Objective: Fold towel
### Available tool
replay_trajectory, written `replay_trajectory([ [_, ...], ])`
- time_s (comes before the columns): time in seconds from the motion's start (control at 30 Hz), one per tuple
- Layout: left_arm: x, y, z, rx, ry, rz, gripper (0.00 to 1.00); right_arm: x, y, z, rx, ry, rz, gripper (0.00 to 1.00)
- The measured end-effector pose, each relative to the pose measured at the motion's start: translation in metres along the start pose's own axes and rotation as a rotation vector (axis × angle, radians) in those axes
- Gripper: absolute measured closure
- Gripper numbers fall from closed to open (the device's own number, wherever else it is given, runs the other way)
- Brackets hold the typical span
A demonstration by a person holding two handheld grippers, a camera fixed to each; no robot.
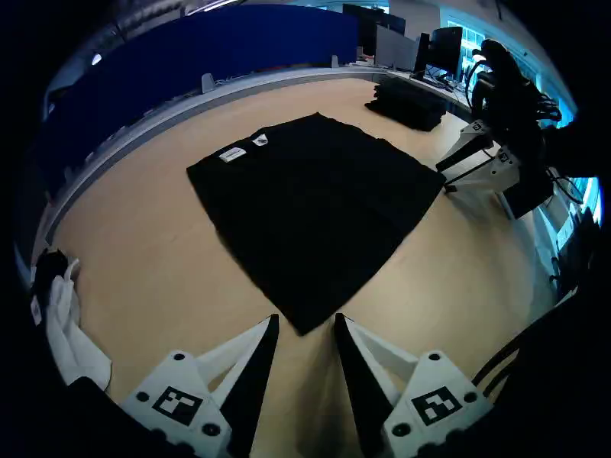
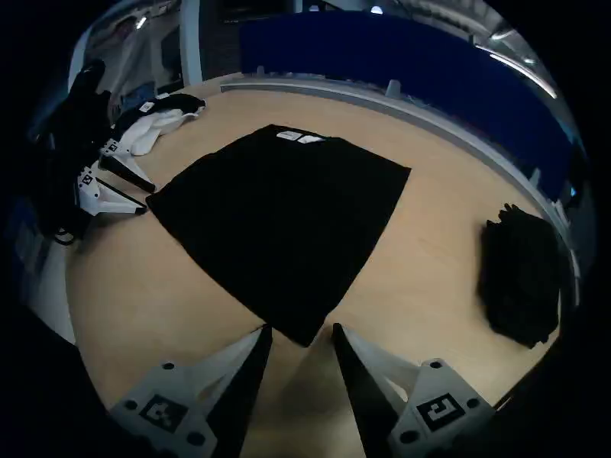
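Observation:
A black towel (image 1: 305, 206) (image 2: 282, 229) lies spread flat on the wooden table (image 1: 153, 252) (image 2: 428, 229), with small white labels (image 1: 233, 154) at one edge. My left gripper (image 1: 305, 324) is open, its fingertips flanking the towel's nearest corner just above the table. My right gripper (image 2: 301, 332) is also open, and the opposite corner lies between its tips. In the left gripper view the right gripper (image 1: 443, 175) sits at the towel's far right corner. In the right gripper view the left gripper (image 2: 149, 197) sits at the far left corner.
A stack of folded black towels (image 1: 408, 103) (image 2: 527, 275) rests near the table's edge. A white cloth (image 1: 65, 320) (image 2: 156, 126) lies at another edge. A blue partition (image 1: 191, 61) (image 2: 428, 69) runs behind the curved table rim. Monitors (image 1: 443, 46) stand at the back.

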State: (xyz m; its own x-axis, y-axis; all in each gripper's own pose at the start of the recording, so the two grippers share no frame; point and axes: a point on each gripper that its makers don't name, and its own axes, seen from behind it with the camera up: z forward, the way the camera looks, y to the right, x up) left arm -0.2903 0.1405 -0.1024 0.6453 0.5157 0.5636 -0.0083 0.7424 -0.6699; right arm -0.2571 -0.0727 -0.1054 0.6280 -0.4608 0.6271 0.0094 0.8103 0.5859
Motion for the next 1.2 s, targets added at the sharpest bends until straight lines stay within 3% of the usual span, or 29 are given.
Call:
replay_trajectory([
  [0.23, 0.0006, 0.0000, 0.0016, 0.008, -0.001, -0.013, 0.49, 0.0001, -0.0020, -0.0002, 0.007, -0.006, 0.003, 0.48],
  [0.57, 0.0013, -0.0004, 0.0023, 0.010, -0.011, -0.018, 0.63, 0.0005, -0.0011, -0.0004, 0.006, -0.009, 0.012, 0.60],
  [0.77, 0.0010, -0.0016, -0.0004, 0.014, -0.025, -0.021, 0.70, -0.0001, 0.0011, 0.0002, -0.003, -0.010, 0.022, 0.82],
  [1.2, 0.0016, -0.0026, 0.0034, 0.030, -0.030, -0.032, 0.90, 0.0000, 0.0016, 0.0000, -0.003, -0.013, 0.027, 0.84],
])
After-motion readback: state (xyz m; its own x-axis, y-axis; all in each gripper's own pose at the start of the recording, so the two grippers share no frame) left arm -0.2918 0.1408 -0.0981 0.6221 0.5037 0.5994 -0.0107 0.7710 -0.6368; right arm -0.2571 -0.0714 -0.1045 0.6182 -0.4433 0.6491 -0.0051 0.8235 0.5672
